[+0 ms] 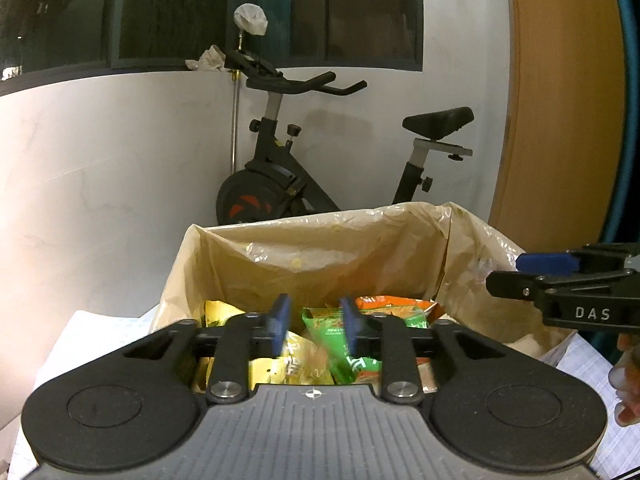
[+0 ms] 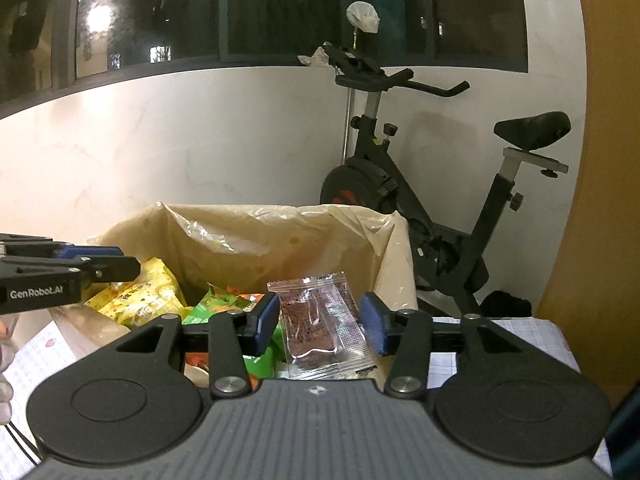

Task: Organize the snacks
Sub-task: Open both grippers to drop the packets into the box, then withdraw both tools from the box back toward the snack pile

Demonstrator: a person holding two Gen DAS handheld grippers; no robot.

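Two grippers hover over a box lined with a thin, crinkled, translucent beige plastic bag. Inside lie glossy snack packets, yellow, green and orange, heaped and partly hidden by the gripper bodies. The left gripper has its blue pads parted and released, with a blurred green packet loose beneath them. The right gripper is also parted; a clear, flat wrapper with a brown bar sits between its pads, and whether they press it I cannot tell. The box stands on a counter covered in pale gridded paper. Behind, against a white wall, stands a black exercise bike.
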